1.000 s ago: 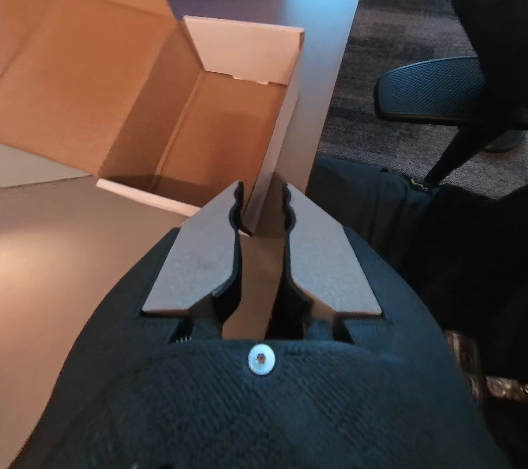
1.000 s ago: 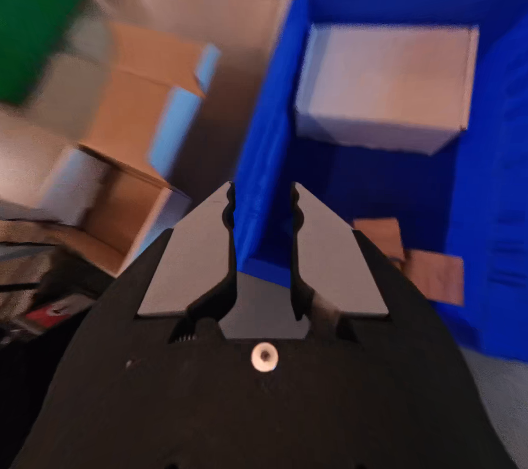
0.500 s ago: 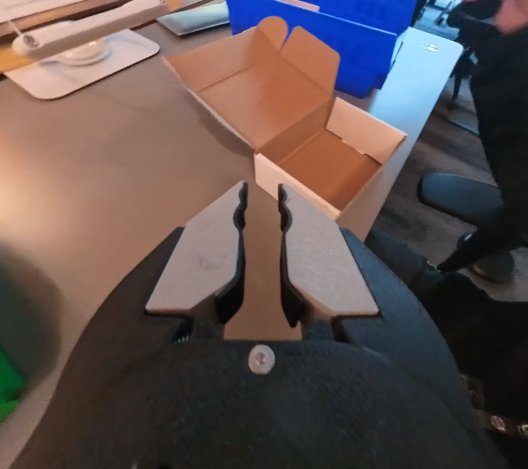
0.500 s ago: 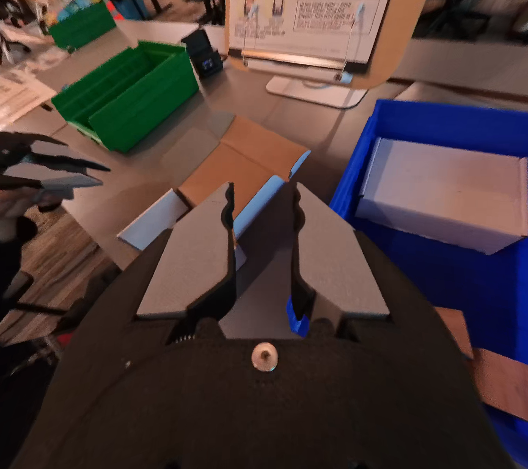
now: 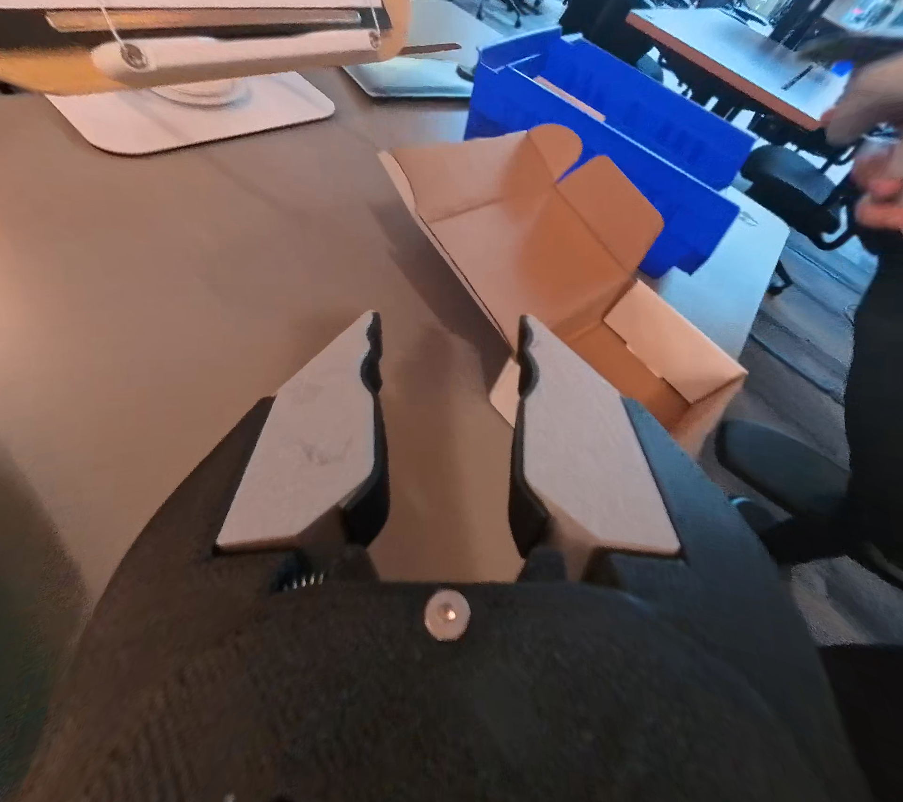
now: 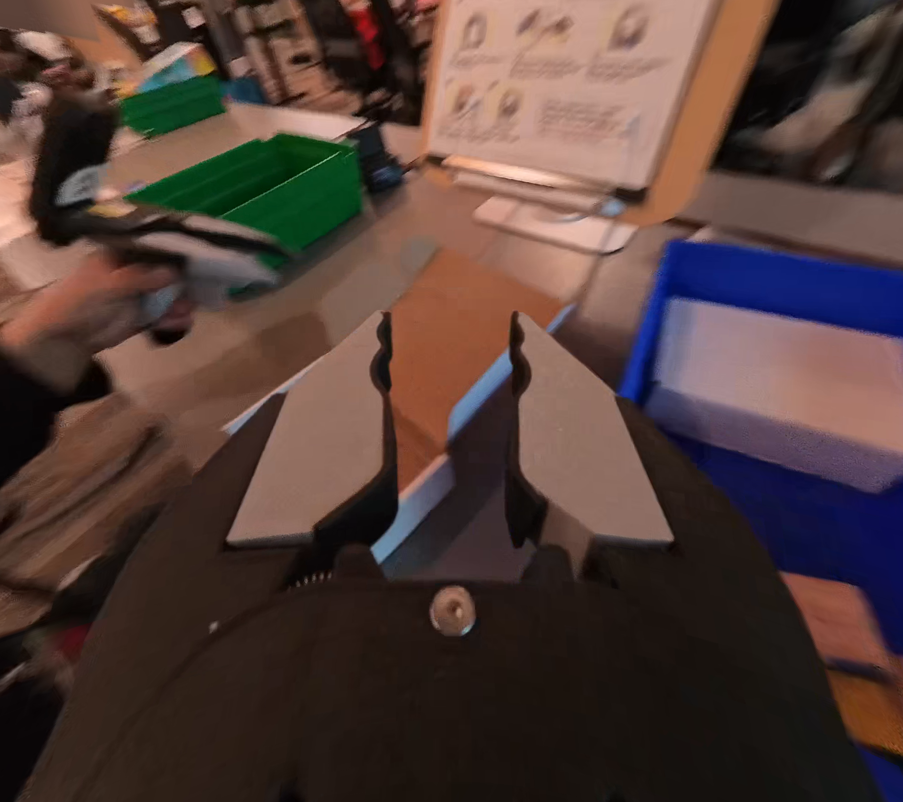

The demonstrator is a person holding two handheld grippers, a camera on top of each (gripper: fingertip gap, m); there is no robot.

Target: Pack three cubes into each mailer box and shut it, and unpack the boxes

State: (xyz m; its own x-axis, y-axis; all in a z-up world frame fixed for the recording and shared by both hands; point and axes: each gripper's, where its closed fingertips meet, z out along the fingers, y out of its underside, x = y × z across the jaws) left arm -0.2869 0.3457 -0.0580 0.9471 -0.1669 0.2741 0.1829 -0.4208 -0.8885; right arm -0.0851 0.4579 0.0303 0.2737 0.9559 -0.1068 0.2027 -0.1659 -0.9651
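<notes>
An open mailer box [image 5: 527, 231] lies near the table's right edge, lid folded back, and the part of its tray [image 5: 684, 368] that shows holds no cubes. My left gripper [image 5: 447, 338] is open and empty, above the table just left of the box. My right gripper [image 6: 449, 329] is open and empty, above the same box [image 6: 454, 338]. A shut white mailer box [image 6: 782, 397] lies in the blue bin [image 6: 650, 338]. Blurred brown blocks [image 6: 826, 617] lie at the bin's near end. The left gripper [image 6: 220, 250] shows at the left of the right wrist view, held by a hand.
A sign board on a white stand [image 5: 195, 94] stands at the back of the table. A green bin [image 6: 273, 187] sits at the far left. The blue bin [image 5: 611, 133] is behind the open box. An office chair [image 5: 791, 192] and a hand [image 5: 874, 119] are beyond the table's right edge.
The left gripper has opened wider and turned up and left from the box's tray towards the sign board. The right gripper has swung from the blue bin to over the open box.
</notes>
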